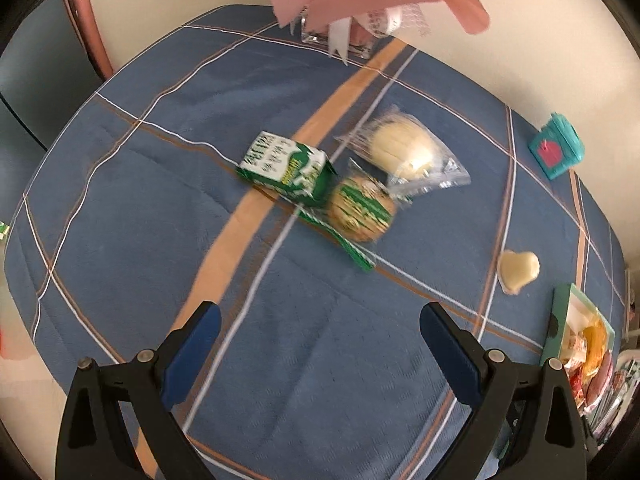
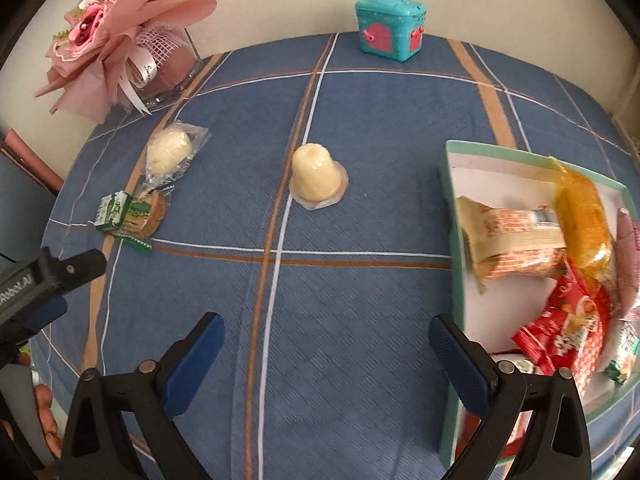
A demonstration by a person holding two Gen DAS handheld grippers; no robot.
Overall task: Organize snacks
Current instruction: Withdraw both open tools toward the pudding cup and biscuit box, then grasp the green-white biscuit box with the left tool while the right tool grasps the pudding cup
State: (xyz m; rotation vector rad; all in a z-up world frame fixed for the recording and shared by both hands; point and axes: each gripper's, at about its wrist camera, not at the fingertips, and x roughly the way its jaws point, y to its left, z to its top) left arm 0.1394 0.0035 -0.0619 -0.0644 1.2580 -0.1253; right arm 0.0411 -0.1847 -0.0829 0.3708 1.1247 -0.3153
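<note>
On the blue checked tablecloth lie a green-and-white carton [image 1: 286, 168] [image 2: 114, 212], a round cookie in a green wrapper [image 1: 362, 212] [image 2: 150, 212] and a pale bun in a clear bag [image 1: 404, 148] [image 2: 170, 152]. A cream heart-shaped jelly cup [image 1: 518, 270] [image 2: 316, 176] stands alone. The teal-rimmed box [image 2: 454, 216] [image 1: 560, 312] holds several wrapped snacks. My left gripper [image 1: 320, 320] is open above bare cloth, short of the carton. My right gripper [image 2: 326, 332] is open with nothing in it, its right finger [image 2: 460, 364] beside the box's left wall.
A pink bouquet in a glass vase [image 2: 120, 40] [image 1: 360, 4] stands at the back of the table. A small teal chest [image 2: 390, 32] [image 1: 556, 148] sits by the wall. The left gripper's body [image 2: 48, 272] shows at the right wrist view's left edge.
</note>
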